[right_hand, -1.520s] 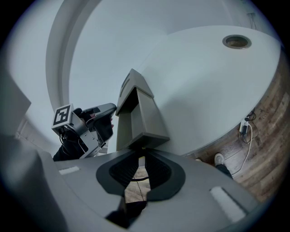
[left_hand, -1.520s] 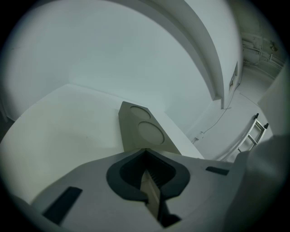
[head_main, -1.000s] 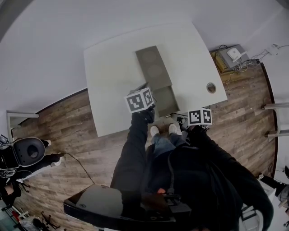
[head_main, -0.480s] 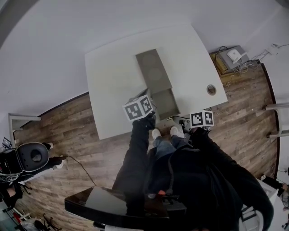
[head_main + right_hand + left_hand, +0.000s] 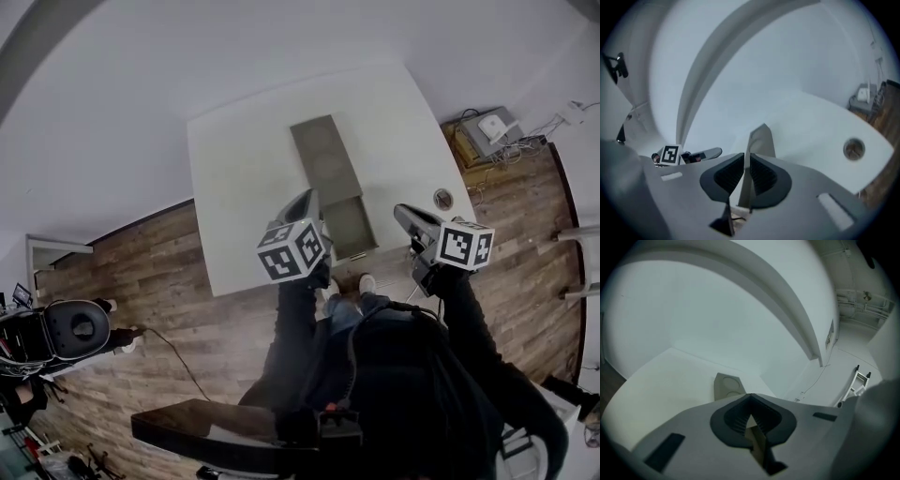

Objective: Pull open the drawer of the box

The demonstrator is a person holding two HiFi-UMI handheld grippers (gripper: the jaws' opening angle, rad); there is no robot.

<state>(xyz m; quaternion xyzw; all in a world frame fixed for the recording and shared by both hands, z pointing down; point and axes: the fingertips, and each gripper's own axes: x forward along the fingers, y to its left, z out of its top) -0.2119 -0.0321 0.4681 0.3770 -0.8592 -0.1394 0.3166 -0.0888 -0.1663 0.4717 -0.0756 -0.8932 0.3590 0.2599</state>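
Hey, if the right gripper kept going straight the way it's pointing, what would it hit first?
Most likely the box: it sits dead ahead of the right gripper, on the white table. The gripper's jaws have just been closing, with nothing between them. Depth is hard to judge.

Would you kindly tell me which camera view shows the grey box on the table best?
The head view: the whole box lies in sight from above. Both gripper views show just a foreshortened part of it.
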